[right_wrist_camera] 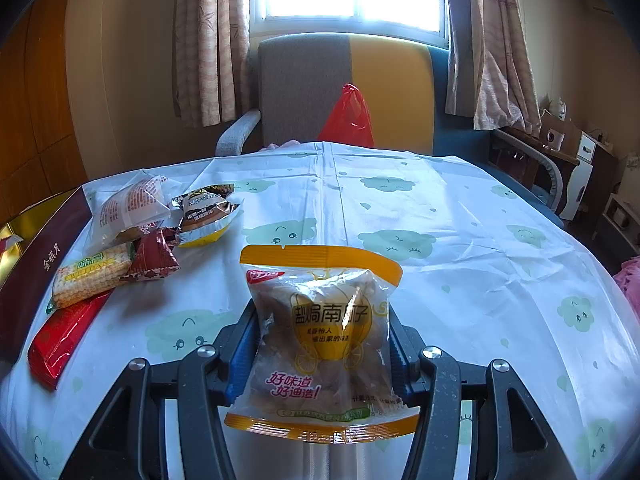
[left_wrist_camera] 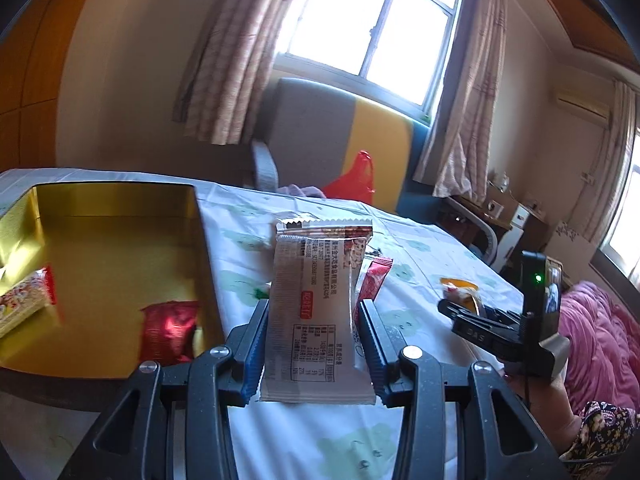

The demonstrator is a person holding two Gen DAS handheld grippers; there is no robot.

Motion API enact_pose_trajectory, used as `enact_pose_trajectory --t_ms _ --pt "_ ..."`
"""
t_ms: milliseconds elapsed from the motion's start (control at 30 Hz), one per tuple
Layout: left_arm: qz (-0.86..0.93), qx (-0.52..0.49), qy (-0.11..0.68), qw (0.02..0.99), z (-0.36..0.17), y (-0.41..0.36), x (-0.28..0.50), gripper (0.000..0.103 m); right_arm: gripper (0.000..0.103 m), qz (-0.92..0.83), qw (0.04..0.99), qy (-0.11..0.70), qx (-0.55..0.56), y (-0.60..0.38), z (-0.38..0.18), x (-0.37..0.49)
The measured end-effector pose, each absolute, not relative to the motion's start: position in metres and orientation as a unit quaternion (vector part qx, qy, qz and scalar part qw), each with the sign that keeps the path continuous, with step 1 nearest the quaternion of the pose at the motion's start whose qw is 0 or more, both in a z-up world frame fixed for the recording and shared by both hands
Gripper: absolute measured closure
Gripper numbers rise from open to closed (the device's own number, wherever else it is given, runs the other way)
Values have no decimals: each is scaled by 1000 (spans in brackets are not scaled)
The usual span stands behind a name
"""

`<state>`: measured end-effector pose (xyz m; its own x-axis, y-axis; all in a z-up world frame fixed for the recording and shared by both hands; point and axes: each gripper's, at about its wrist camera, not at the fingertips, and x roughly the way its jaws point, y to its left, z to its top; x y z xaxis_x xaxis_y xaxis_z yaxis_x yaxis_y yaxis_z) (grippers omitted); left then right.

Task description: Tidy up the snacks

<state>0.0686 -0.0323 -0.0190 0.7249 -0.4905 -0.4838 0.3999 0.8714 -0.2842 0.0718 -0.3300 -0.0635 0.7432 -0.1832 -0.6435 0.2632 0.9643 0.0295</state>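
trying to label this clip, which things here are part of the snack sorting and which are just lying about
Part of the job:
- silver snack packet in the left gripper
- yellow-edged snack bag in the right gripper
- gold box, two snacks already inside
- loose snack pile on the tablecloth

Lying about:
- red plastic bag
- armchair
- pink blanket
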Motion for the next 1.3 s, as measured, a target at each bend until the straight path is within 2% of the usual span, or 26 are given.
enact_pose_trajectory --t_ms 233,700,900,1300 --pt "-241 -82 293 922 -21 -31 72 59 47 -120 930 343 53 -328 -65 75" --pt "-299 42 370 879 -63 -133 80 59 46 -123 930 345 45 -324 -66 75" --pt "-301 29 387 871 -73 -128 80 58 46 -122 929 345 49 -326 -66 75" --pt "-313 -36 367 875 -53 -106 78 59 46 -122 929 345 48 -326 -67 76"
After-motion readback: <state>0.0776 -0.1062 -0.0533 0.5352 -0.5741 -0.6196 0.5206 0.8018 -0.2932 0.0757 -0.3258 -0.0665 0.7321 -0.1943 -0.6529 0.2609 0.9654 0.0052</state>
